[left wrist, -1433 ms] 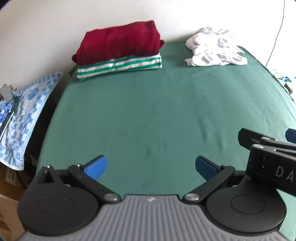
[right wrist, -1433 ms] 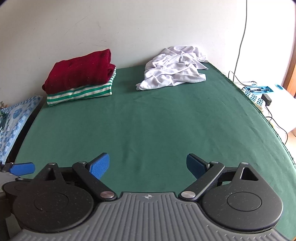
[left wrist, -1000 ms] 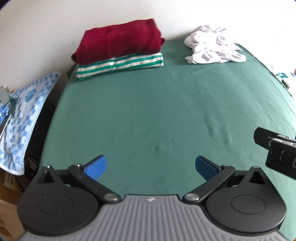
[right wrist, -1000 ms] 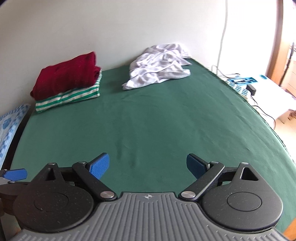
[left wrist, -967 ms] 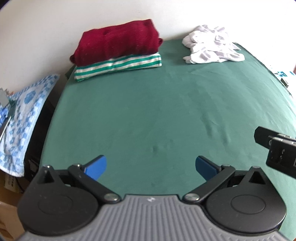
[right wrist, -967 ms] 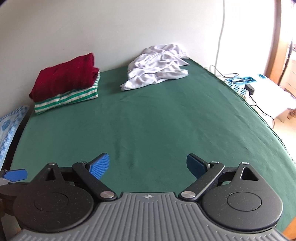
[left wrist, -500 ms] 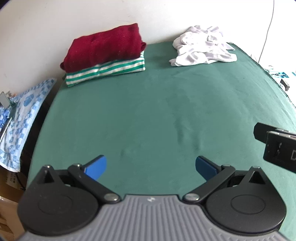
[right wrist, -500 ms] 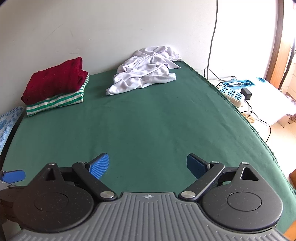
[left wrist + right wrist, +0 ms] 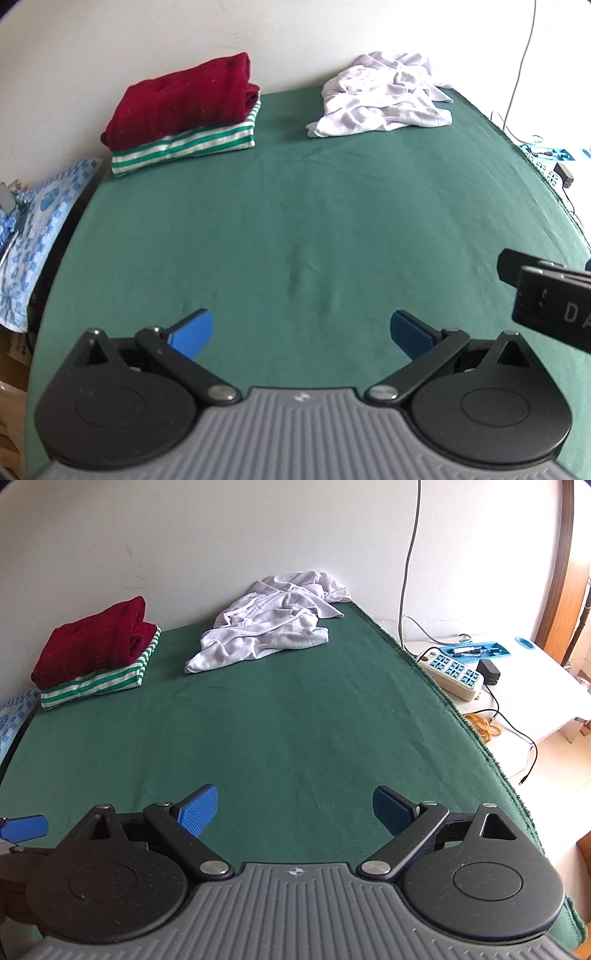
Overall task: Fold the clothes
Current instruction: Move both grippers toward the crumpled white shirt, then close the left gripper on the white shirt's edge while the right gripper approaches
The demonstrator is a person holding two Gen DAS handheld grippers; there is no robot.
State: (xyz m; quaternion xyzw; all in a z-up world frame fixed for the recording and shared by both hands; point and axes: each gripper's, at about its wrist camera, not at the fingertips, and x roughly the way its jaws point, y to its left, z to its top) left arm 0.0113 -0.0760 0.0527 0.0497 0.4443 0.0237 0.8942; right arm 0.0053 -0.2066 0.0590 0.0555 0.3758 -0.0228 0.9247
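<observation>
Your 2 wrist views sit low at the near edge of the green cloth-covered table [image 9: 295, 206], facing the far wall; both share the crumpled white garment [image 9: 269, 635].

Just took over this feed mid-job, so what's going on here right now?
A person is folding clothes on a green-covered table. Both the left tool and the right tool are open and empty, hovering over the near edge. Two pieces are already folded and stacked at the far left: a red garment on a green-striped one. The white garment lies crumpled and untouched at the far right, likely next.
</observation>
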